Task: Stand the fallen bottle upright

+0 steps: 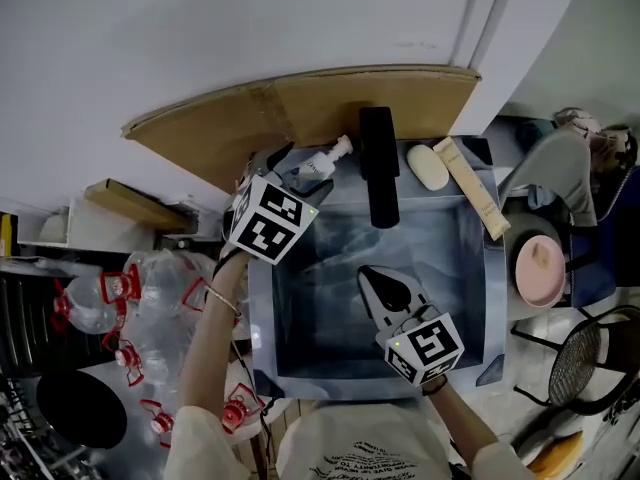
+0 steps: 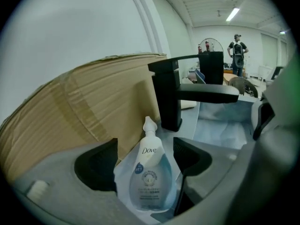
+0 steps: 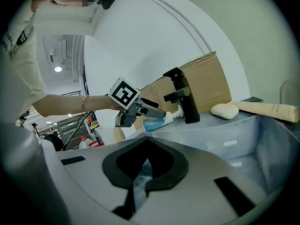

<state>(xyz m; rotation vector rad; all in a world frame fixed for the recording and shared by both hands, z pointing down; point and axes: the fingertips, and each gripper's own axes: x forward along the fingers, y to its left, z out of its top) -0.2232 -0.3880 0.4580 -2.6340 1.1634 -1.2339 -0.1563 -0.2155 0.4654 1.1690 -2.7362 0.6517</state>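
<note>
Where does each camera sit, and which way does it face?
Left gripper view: rides the left gripper, looking along its open jaws at the fallen Dove bottle between them, black faucet behind; only the jaws show.
Right gripper view: rides the right gripper, jaws shut, facing across the sink towards the left gripper; the person's left forearm and torso show.
Head view: on the person's head, looking steeply down into the sink; both forearms and grippers show.
Shared: all three show the bottle and faucet.

Soft, even indoor light, no harsh shadows. A ceiling strip light (image 2: 233,14) glows far back in the left gripper view. Both gripper views are fisheye, black vignetted corners, blurry foreground. Head view's a bit dim.
</note>
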